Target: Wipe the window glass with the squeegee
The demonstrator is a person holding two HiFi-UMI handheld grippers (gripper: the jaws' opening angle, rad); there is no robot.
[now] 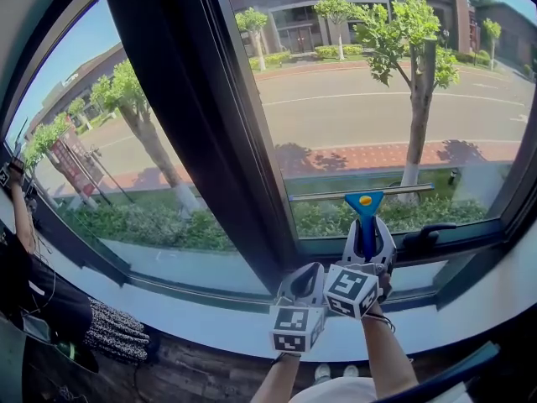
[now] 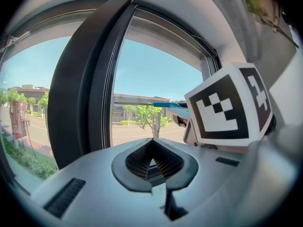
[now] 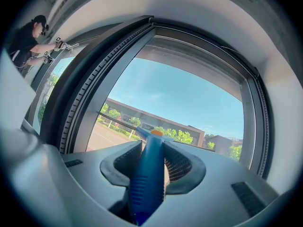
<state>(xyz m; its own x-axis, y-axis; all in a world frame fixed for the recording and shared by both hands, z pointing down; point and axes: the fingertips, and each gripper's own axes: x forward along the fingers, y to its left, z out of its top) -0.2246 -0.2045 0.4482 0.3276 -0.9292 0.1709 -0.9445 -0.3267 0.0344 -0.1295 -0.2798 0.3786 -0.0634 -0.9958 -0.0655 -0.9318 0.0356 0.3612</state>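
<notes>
Head view: the right gripper (image 1: pixel 367 229) is clamped on the upright handle of a blue plastic squeegee with an orange knob (image 1: pixel 366 212), just right of the broad dark window post (image 1: pixel 197 116). Its long blade (image 1: pixel 403 190) lies level against the right-hand window glass (image 1: pixel 377 99), low on the pane, with one end close to the post, the other short of the right frame, and the pane above it open. The left gripper (image 1: pixel 307 274) hangs beside the right one, over the white sill (image 1: pixel 201 326). Left gripper view: the left jaws meet tip to tip on nothing, facing the pane right of the post, and the right gripper's marker cube (image 2: pixel 227 108) crowds the right edge. Right gripper view: both jaws press the blue handle, and sky-lit glass spreads right of the post. A person in dark clothing (image 3: pixel 23 34) reaches to the pane left of it.
</notes>
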